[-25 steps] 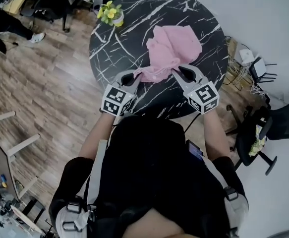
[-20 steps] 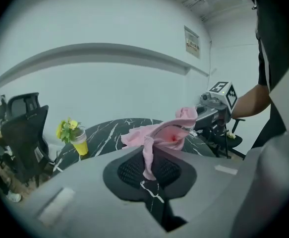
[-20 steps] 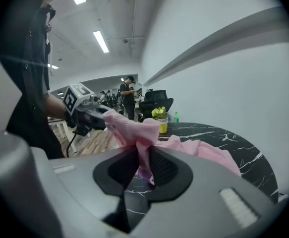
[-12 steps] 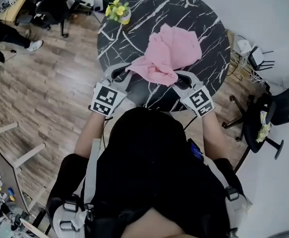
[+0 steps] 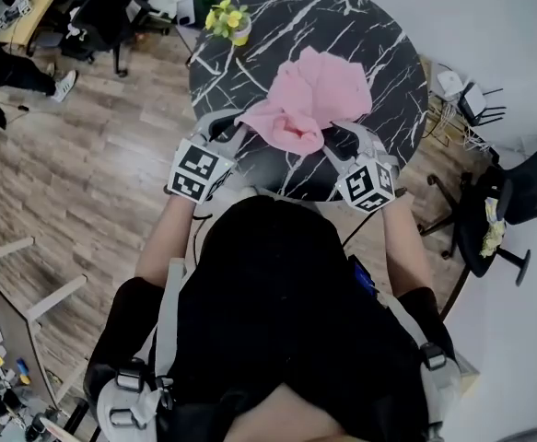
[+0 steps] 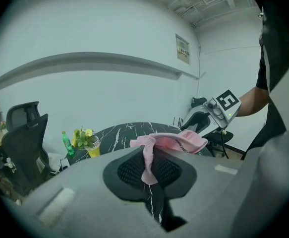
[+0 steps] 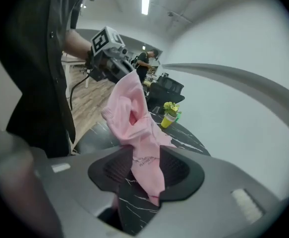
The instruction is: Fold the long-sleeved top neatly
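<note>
the left gripper [image 5: 226,133] is clenching an edge of the pink long-sleeved top [image 5: 314,95], bunched on the black marbled table [image 5: 379,35], to anchor that side; the right gripper [image 5: 345,138] has just been opening its jaws, releasing the fabric between them, likely for regripping

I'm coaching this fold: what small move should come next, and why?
Probably ease the right tongs back off the top: their jaws have just been opening with cloth hanging between them, the left tongs pinch a fold, and the top lies bunched on the table.
</note>
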`<state>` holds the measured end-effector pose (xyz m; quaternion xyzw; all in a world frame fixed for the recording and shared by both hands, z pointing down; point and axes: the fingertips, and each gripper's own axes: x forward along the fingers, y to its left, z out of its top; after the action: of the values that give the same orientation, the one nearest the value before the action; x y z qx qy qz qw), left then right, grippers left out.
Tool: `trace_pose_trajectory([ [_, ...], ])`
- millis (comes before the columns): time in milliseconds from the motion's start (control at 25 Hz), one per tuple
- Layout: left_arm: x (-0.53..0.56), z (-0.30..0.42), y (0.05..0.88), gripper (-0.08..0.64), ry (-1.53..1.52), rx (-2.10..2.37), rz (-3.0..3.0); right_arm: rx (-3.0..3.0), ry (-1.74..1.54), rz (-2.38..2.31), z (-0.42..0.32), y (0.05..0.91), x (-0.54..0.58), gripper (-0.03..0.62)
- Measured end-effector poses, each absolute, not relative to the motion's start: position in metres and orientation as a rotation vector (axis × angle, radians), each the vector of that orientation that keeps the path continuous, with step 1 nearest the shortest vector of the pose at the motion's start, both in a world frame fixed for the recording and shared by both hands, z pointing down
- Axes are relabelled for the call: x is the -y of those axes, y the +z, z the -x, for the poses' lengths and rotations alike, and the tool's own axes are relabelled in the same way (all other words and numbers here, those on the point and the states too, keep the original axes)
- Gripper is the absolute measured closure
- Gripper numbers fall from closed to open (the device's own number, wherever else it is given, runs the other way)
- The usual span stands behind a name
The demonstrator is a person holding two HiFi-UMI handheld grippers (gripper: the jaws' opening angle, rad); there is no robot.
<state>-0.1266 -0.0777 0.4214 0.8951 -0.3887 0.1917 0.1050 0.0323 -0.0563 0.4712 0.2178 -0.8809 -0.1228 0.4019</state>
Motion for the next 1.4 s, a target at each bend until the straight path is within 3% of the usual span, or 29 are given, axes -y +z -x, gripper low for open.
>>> trace_pose_trajectory([
  [480,0.087,0.134,0.418,0.534,0.574,1.178,-2.621,2.195,-0.391,-0.604,-0.041,0.446,0.095,0.438],
  [880,0.096,0.134,0.428,0.534,0.610,1.204,-2.562,2.094,-0.711,-0.189,0.018,0.493,0.078,0.428],
  [1400,0.096,0.147,0.465,0.534,0.679,1.283,-2.398,2.026,-0.889,0.257,0.065,0.545,0.059,0.382],
])
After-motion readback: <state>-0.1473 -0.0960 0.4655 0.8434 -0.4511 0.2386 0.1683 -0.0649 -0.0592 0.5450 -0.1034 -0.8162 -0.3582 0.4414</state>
